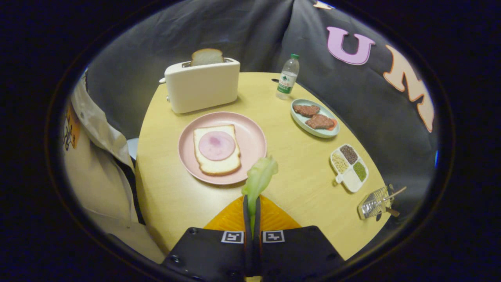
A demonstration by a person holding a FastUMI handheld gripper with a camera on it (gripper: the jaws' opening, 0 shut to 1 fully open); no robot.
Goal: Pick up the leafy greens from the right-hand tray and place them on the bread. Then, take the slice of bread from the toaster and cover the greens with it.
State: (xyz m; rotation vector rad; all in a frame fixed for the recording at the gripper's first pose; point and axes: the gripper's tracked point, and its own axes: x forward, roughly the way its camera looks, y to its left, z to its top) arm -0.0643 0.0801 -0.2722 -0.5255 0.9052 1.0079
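My gripper [252, 203] is shut on a pale green leaf of leafy greens [260, 176], which sticks up and forward from between the fingers. Just beyond the leaf's tip lies a pink plate [250, 135] with a slice of bread [216, 163] topped by a round pink slice of ham [216, 145]. Behind the plate stands a cream toaster [202, 84] with a second bread slice [206, 56] poking out of its slot. Under the fingers shows part of an orange tray [231, 218].
To the right on the yellow round table [289, 172] are a pale green dish with meat pieces [314, 117], a white divided dish of grains [349, 167], a water bottle [288, 76] and a small wire rack [375, 202]. A person's light sleeve [98, 156] is at the left.
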